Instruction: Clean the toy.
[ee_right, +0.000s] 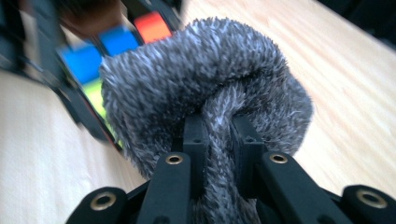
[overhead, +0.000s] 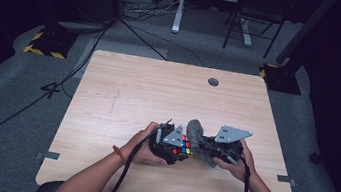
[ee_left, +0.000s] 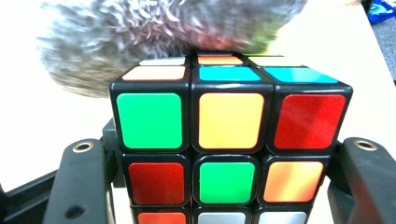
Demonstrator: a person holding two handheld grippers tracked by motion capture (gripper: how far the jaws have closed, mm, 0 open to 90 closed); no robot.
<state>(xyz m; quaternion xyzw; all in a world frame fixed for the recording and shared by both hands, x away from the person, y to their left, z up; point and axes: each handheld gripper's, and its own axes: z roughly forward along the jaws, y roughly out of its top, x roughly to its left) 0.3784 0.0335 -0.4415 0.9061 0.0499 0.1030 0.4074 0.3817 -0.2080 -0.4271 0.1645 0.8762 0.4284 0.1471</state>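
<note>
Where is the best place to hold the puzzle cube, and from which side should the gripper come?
Probably grip the puzzle cube on two opposite flat faces, coming from below, as the left gripper does: parallel sides suit the jaws, and the top stays free for the grey fuzzy cloth.

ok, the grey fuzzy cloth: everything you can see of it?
The grey fuzzy cloth is a shaggy, soft-looking pile fabric, bunched into a rounded wad. The right gripper has its jaws shut on a pinched fold at its base. From the high view it sits just above the light wooden table, and its top presses against the upper face of the multicoloured puzzle cube, blurred there.
</note>
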